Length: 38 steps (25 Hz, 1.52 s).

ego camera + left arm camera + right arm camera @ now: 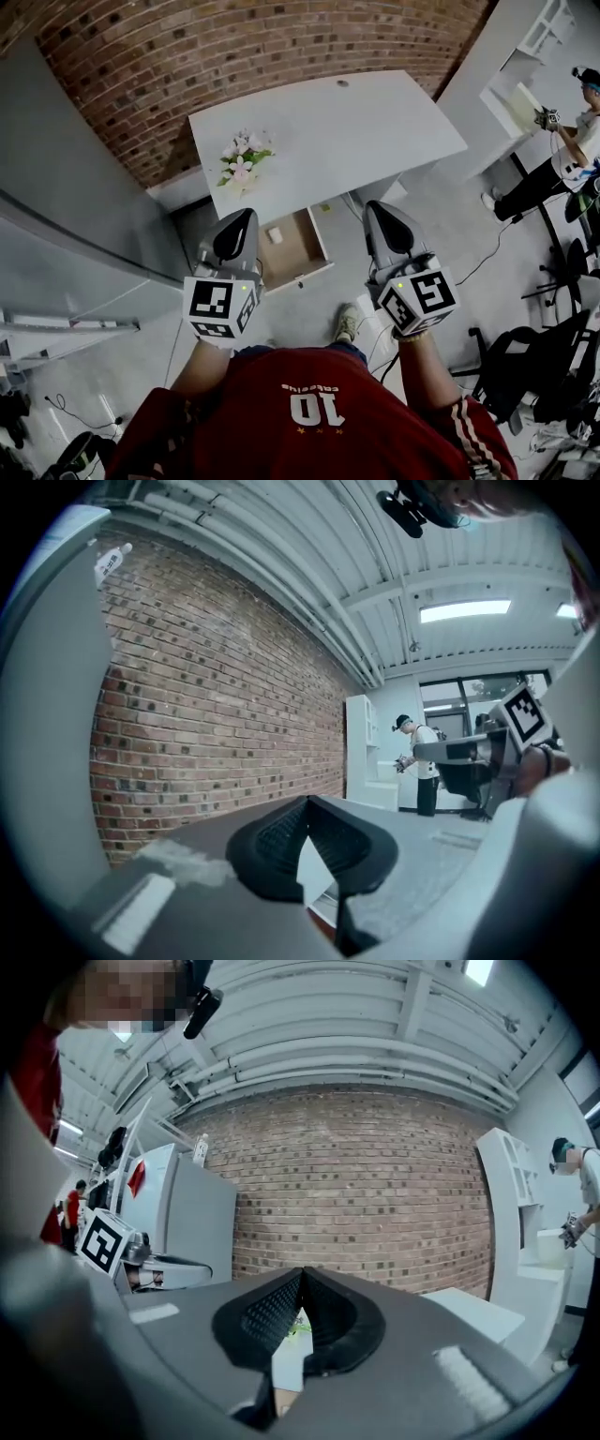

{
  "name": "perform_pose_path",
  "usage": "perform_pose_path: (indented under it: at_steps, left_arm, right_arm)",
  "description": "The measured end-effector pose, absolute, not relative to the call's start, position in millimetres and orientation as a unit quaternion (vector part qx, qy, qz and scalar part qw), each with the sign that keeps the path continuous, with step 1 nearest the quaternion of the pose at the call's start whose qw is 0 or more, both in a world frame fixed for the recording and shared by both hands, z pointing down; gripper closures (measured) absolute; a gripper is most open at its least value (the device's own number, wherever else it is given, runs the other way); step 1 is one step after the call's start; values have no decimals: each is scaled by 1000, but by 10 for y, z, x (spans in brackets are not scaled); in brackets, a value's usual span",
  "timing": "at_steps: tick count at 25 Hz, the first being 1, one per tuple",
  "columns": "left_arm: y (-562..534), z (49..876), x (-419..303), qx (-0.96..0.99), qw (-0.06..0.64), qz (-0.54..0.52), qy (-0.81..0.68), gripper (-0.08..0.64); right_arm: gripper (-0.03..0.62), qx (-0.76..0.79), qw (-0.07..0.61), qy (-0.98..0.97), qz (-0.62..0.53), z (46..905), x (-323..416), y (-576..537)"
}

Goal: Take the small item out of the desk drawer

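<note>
Two grippers are up in the air, and both are clenched tight with nothing in them. The grey left gripper [234,239] hangs just left of the open brown wooden drawer [302,255]. The drawer sticks out from under the near edge of the flat white desk [375,131]. The small pale square item [275,234] lies on the drawer's floor, in its far left part, close to the left gripper. The grey right gripper [387,230] hangs just right of the drawer.

I think the step now is to reach in. To do it well, one gripper should spread its jaws first. Then it should go down slowly, right over the item, and not bump the drawer's walls. The item looks little and whitish. It is too small to see more.
</note>
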<state>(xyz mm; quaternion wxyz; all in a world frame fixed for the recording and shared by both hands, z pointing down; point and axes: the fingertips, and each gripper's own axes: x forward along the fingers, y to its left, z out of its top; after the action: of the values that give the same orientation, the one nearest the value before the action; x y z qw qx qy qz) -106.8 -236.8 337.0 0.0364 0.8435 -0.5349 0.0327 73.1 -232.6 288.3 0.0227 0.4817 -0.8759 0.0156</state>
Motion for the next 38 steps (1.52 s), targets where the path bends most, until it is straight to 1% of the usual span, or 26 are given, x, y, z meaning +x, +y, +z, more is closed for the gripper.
perform_pose_path:
  at_steps: [6, 9, 17, 18, 19, 22, 25, 38]
  left_arm:
    - [-2699, 3380, -832, 795, 43, 41, -604, 561]
    - [-2761, 3367, -693, 783, 47, 39, -619, 561]
    - [-2611, 3439, -524, 782, 37, 53, -620, 561]
    - [-2580, 3438, -523, 784, 33, 58, -617, 536]
    - [-2551, 3433, -522, 786, 28, 62, -615, 493]
    - [-2468, 3415, -531, 793, 20, 64, -605, 441]
    - [-2428, 3438, -552, 801, 21, 59, -595, 405]
    - [-2381, 3832, -529, 828, 33, 66, -556, 397]
  right_arm:
    - [601, 427, 40, -903, 10, 2883, 1100, -2836]
    - [601, 412, 36, -911, 9, 2829, 1243, -2994]
    - [602, 392, 27, -919, 23, 2979, 1262, -2844]
    - [602, 392, 26, -919, 24, 2982, 1237, -2790]
    - [601, 393, 24, -919, 25, 2980, 1214, -2739]
    - [601, 402, 20, -915, 25, 2971, 1166, -2594]
    - [602, 414, 16, -910, 24, 2965, 1138, -2486]
    - [601, 482, 9, -875, 37, 3140, 1244, -2171]
